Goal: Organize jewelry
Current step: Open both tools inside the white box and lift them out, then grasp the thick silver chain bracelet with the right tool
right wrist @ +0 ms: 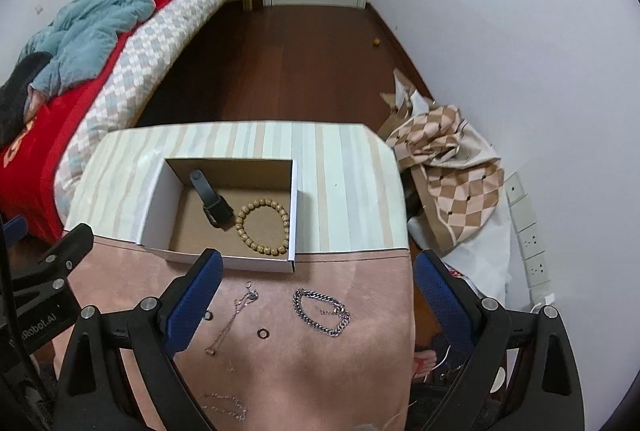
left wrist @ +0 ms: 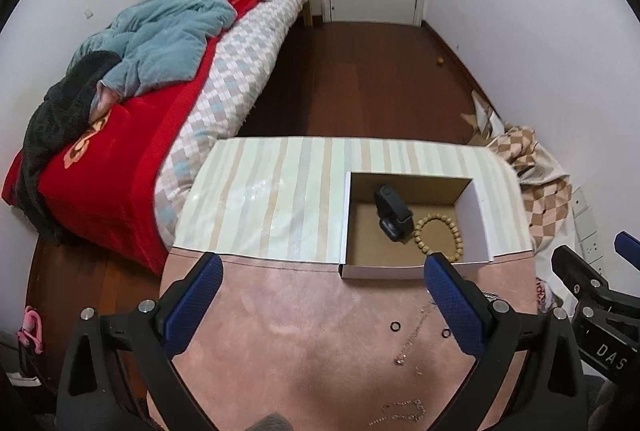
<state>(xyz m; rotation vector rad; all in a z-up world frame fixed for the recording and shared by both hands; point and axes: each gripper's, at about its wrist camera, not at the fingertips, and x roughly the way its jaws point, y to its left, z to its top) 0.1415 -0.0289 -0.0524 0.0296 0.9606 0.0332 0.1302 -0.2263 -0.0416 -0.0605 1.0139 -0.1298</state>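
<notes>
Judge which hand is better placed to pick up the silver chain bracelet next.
Right, probably. The silver chain bracelet lies between the open right tongs in their own view. The left tongs, also open, face bare mat, and their view doesn't show the bracelet.

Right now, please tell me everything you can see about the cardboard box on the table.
The box is a shallow open tray with no lid in sight, white outside and plain brown cardboard inside. It sits flat on the striped cloth, its near wall meeting the edge of the pink cloth. Inside lie a black watch and a wooden bead bracelet, close together. Neither gripper touches it.
</notes>
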